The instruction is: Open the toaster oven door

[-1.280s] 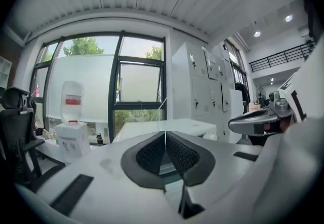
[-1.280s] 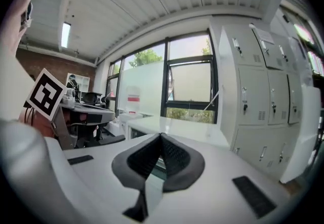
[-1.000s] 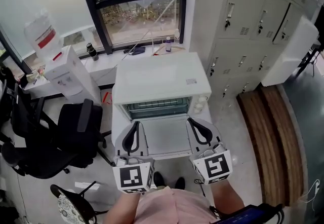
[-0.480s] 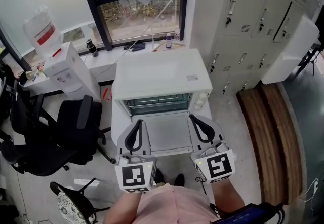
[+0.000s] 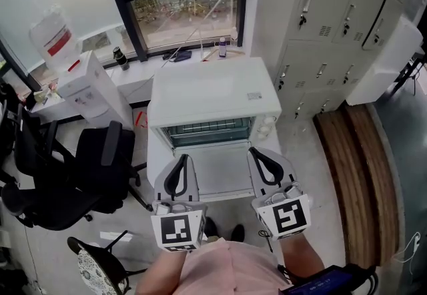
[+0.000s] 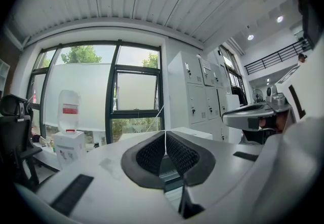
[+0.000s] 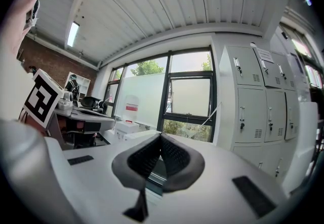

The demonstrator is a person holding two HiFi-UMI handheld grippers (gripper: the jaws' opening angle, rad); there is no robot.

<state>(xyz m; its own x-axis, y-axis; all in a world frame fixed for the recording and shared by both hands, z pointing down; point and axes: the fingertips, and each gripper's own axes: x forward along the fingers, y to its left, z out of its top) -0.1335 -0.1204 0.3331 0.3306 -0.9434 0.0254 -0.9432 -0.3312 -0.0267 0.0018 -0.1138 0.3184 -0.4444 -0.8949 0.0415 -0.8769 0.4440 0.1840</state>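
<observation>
The person is standing right in front of the white toaster oven (image 5: 212, 97), which is sitting below the window (image 5: 187, 17) with tall grey lockers (image 5: 333, 13) to its right. The oven's door (image 5: 219, 173) is already lying folded down and flat toward the person, leaving the wire rack (image 5: 209, 132) inside showing through the opening. Pale knobs (image 5: 265, 128) are showing at the right edge of the oven's front.

Both claws are hovering above that lowered door, pointing at the oven. The left claw (image 5: 180, 161) is hanging over the door's left edge and the right claw (image 5: 257, 153) over its right edge, with the bare middle of the door showing between them. In the left gripper view the left claw (image 6: 165, 136) is pressing its dark ribbed pads (image 6: 149, 153) together with nothing between them. In the right gripper view the right claw (image 7: 160, 139) is doing the same, pinched to a seam and empty. I cannot tell whether either one is touching the door.

Off to the left, a black office chair (image 5: 93, 167) is standing near a white water dispenser (image 5: 87, 90) carrying a bottle (image 5: 52, 43) on top.
</observation>
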